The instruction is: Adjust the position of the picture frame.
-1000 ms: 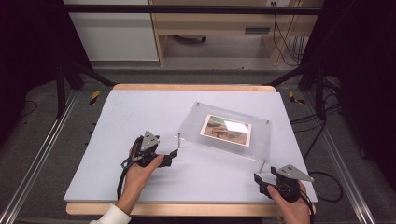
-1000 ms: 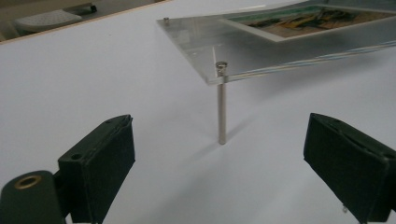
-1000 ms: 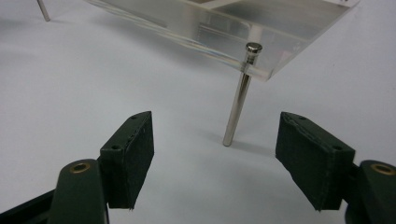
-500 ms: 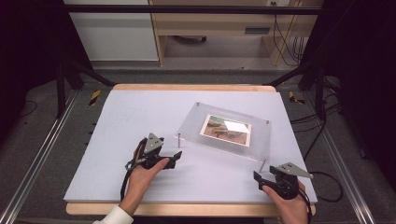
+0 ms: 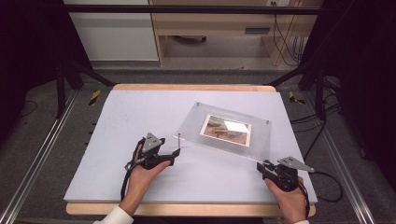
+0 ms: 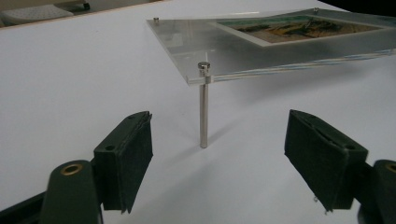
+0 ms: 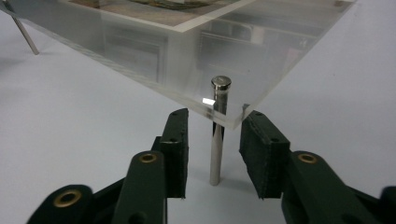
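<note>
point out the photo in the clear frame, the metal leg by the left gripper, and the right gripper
photo (image 5: 226, 130), high view, its middle
metal leg (image 6: 203, 112), left gripper view, mid-shaft
right gripper (image 7: 214, 151), right gripper view, between its fingertips

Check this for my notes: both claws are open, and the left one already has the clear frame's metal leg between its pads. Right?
Not quite. Both are open, but the right claw has a metal leg of the clear frame between its pads; the left claw sits short of its leg. The gripper views show it.
</note>
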`<state>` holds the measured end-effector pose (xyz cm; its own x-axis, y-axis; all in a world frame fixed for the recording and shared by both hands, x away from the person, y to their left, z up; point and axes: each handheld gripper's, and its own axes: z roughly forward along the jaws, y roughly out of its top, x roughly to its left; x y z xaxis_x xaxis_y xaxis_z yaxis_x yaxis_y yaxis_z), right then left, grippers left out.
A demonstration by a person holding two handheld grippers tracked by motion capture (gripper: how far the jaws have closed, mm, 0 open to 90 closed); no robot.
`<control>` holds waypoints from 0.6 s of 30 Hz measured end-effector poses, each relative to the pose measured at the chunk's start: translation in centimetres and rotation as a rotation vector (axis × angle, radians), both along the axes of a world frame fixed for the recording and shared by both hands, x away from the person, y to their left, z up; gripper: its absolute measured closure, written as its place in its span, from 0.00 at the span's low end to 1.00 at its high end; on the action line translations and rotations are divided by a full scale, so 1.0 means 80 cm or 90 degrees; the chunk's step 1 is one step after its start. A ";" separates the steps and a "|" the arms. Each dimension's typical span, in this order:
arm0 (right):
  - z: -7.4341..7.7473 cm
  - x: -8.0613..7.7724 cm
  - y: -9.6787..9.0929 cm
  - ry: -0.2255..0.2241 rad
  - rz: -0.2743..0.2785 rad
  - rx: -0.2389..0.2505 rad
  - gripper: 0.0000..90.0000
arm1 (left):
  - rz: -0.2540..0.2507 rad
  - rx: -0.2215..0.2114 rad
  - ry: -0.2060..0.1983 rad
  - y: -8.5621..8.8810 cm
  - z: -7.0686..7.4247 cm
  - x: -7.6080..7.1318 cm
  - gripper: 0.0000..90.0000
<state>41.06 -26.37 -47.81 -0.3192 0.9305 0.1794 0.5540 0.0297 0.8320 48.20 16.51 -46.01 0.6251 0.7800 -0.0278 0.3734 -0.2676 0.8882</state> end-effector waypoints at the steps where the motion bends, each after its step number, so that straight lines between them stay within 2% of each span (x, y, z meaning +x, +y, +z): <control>1: -0.001 0.002 0.000 -0.001 0.002 -0.002 0.73 | 0.000 0.000 0.000 -0.001 0.000 0.000 0.27; 8: -0.003 0.011 0.002 0.003 0.006 0.005 0.83 | 0.000 0.001 0.005 -0.005 -0.001 -0.001 0.33; 14: -0.004 0.018 0.003 0.005 0.013 0.012 0.93 | 0.004 -0.007 0.024 -0.008 -0.001 0.003 0.39; 18: -0.003 0.019 0.001 0.006 0.014 0.019 0.94 | 0.005 -0.004 0.024 -0.011 -0.001 0.006 0.44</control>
